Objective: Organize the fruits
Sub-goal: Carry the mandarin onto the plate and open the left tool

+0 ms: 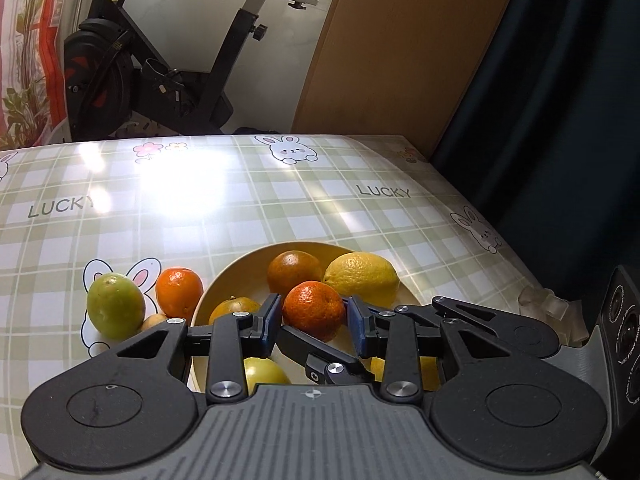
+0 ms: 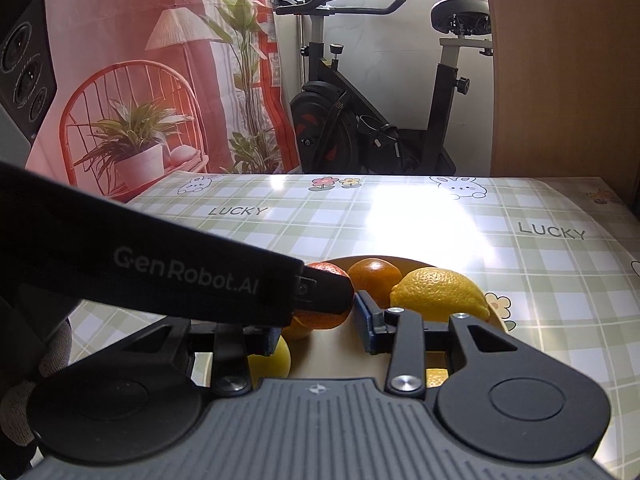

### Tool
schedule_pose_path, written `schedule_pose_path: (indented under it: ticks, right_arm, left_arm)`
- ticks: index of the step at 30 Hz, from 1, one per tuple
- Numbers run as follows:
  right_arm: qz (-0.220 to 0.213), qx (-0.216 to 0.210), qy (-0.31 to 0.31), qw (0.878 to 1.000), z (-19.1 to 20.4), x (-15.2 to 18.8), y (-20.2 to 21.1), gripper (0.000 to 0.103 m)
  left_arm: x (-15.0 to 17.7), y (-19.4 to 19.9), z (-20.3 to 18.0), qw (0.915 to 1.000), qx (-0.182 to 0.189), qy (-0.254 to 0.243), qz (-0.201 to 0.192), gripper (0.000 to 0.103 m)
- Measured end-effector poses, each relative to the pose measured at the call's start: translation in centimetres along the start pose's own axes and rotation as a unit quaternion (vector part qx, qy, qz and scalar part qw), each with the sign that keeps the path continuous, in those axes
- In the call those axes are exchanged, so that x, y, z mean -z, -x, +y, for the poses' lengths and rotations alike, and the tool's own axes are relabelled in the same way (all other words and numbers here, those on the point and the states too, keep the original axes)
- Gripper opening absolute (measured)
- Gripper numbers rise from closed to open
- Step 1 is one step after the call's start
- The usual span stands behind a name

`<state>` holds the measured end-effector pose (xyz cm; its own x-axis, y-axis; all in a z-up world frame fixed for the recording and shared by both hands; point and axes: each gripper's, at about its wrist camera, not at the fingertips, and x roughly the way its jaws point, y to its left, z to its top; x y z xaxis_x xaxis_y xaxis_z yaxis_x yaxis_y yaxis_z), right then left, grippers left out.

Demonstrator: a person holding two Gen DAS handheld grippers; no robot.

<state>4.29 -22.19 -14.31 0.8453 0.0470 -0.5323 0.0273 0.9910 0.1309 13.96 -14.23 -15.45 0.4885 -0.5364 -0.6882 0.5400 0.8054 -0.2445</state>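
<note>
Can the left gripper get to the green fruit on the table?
Probably yes. The green fruit lies outside the bowl, with nothing on top; the left gripper is open and only needs to swing left.

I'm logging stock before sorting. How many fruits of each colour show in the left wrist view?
Orange fruits: 3
Yellow fruits: 4, two partly hidden
Green fruit: 1
Small tan fruit, half hidden: 1
Total: 9
</note>
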Motion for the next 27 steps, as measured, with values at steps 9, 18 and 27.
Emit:
schedule_pose_path:
  ticks: [9,18,27]
  right_arm:
    - [0.018,0.011,-0.019,1.0,-1.2,0.3,-0.7,0.04]
    - [0.02,0.016,-0.023,0.999,-1.2,0.5,-0.9,0.04]
    - [0.017,0.021,-0.025,0.999,-1.2,0.4,-0.7,0.041]
  left_arm:
    - [-0.2,-1.8,-0.4,0.9998,0.0,-0.008,0.017,0.037]
    - [-0.1,-2.3,-0.6,0.9997,-0.008,-0.012,0.021,0.037]
    - [-0.2,-2.1,-0.6,0.9998,-0.001,-0.009,0.02,0.041]
